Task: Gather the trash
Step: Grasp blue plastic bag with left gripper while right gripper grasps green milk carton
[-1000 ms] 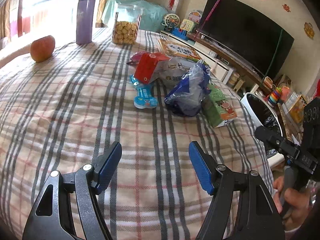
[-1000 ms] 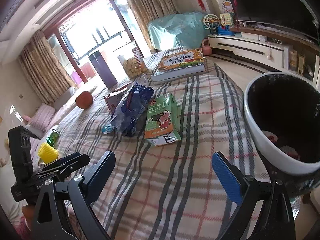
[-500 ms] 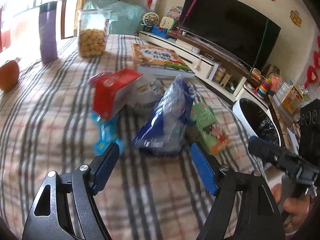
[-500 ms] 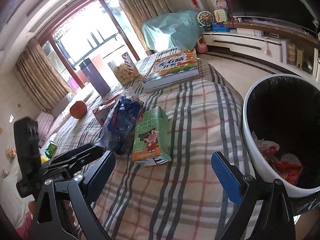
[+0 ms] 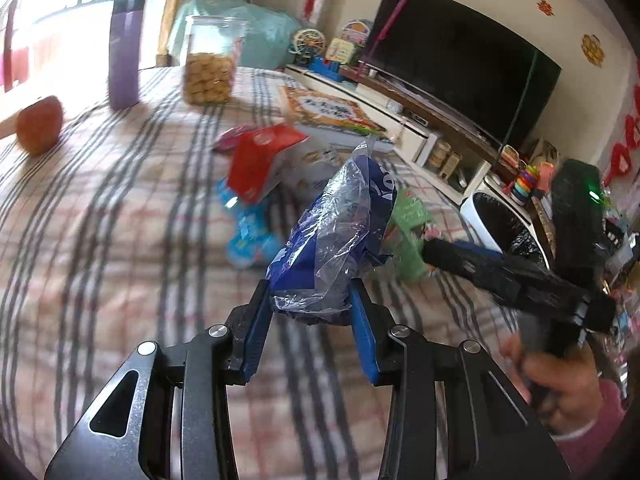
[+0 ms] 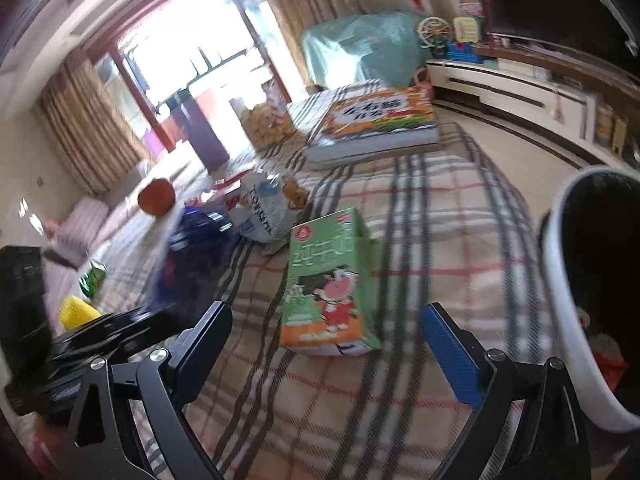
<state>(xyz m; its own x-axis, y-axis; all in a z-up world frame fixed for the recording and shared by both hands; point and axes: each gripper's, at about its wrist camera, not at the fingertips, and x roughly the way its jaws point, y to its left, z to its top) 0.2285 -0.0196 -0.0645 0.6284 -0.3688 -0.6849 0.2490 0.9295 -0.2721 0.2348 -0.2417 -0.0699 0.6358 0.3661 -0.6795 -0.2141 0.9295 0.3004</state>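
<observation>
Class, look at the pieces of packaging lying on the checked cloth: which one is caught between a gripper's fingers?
The crumpled blue plastic bag: the left gripper has just closed its pads on its near end.

The tablecloth (image 5: 100,248) is beige plaid with grey stripes and thin red lines. On it lie a blue and clear crumpled bag (image 5: 332,248), a green and orange carton (image 6: 328,288) with a cartoon print, a red box (image 5: 260,164) and a light blue wrapper (image 5: 248,236). At the far left stand an orange-red apple (image 5: 40,124) and a purple bottle (image 5: 124,52); the bin (image 6: 560,280) at right is white outside, black inside.
</observation>
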